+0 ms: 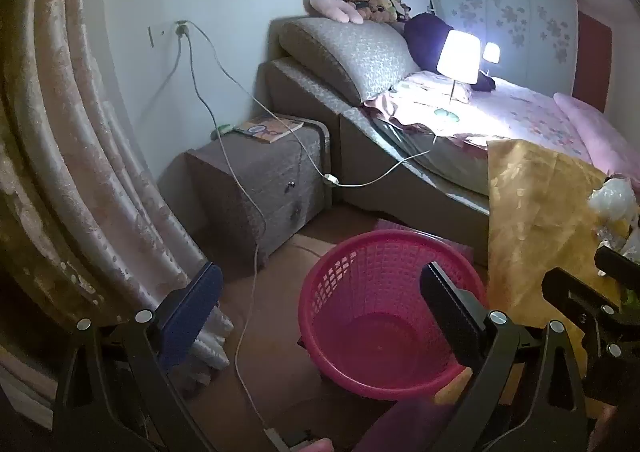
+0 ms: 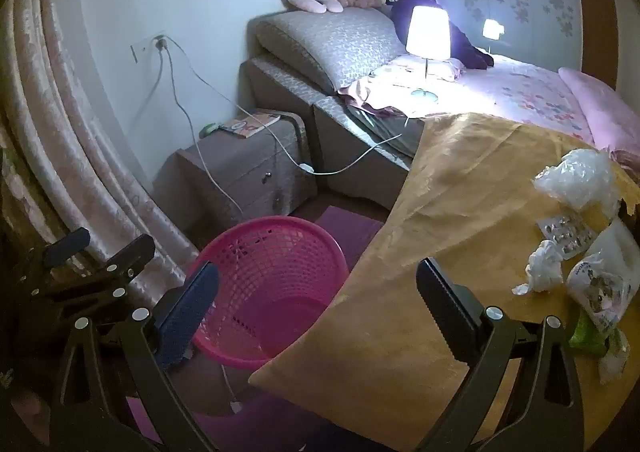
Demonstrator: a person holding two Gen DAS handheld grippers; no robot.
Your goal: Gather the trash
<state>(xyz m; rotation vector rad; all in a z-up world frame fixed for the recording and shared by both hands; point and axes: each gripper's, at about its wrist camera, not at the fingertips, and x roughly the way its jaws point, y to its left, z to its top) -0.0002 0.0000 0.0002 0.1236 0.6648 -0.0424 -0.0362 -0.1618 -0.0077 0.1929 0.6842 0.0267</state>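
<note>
Both grippers are at the start position, spread to full width and holding nothing. The left gripper (image 1: 320,308) hangs over the pink mesh wastebasket (image 1: 384,252), which stands on the floor and appears empty. The right gripper (image 2: 318,300) straddles the gap between that wastebasket (image 2: 272,252) and the near edge of the yellow tablecloth (image 2: 440,191).

Location of the trash, referenced to the wastebasket: all of it lies on the tablecloth, on the side away from the curtain (image 2: 80,131) and well apart from the rim. From far to near:
- a crumpled clear plastic bag (image 2: 576,179)
- a foil blister sheet (image 2: 568,232)
- a wad of white tissue (image 2: 542,266)
- a printed white wrapper (image 2: 600,284)
- a green wrapper (image 2: 586,332)

Recommended procedure for the step in hand, the first pick:
1. Use the right gripper; it is nearer the pile.
2. Take the tissue wad first. It sits closest to the wastebasket side and clear of the other items.
3. Bring the jaws down around the wad, one finger on each side, before closing. It will compress, so close fully.
4. Keep the fingertips off the tablecloth; pinched cloth would likely drag the remaining trash.
5. Carry over the rim, then release.

Leave the flat blister sheet until later; it will probably need an edge grip.
</note>
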